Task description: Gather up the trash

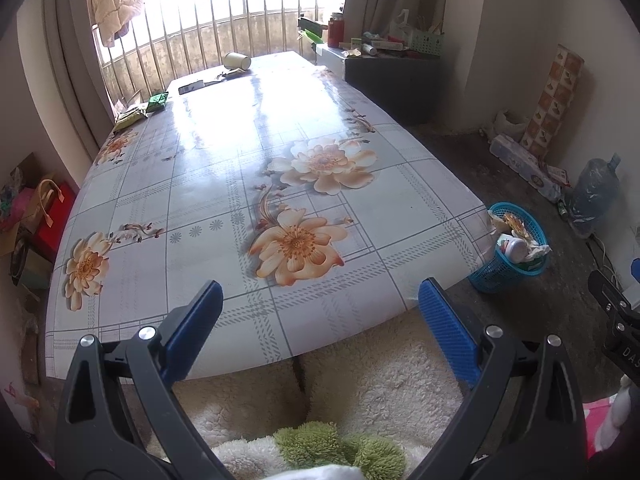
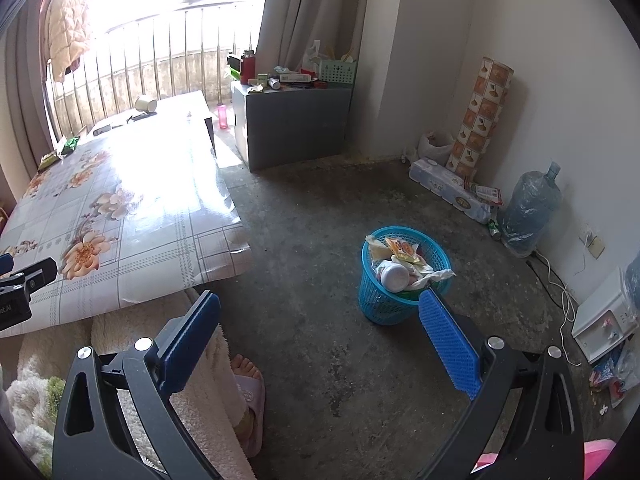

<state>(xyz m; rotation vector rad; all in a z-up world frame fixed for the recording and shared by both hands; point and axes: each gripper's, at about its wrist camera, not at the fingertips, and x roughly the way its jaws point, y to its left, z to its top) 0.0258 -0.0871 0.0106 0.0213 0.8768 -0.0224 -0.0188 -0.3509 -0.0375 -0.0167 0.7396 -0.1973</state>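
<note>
Low table w/ a glossy floral cloth takes up most of the room, bare concrete floor around it, barred window behind its far end w/ curtains both sides. Trash-wise, all relative to the table: 1 paper cup lying on its side at the far end, 2 green wrappers at the far left edge, some flat dark bits near the cup, too small to tell what. 1 blue basket sits on the floor just off the table's near right corner, already stuffed w/ wrappers, tissue and a white bottle. Left gripper hangs over the near edge, jaws wide, nothing in them. Right gripper is off the table's right side over the floor, jaws wide too, empty, basket just beyond its right finger. Person's fleece-covered legs tuck under the near edge, 1 slippered foot beside it. Grey cabinet past the far right corner, cluttered on top; 1 water jug against the wall.
</note>
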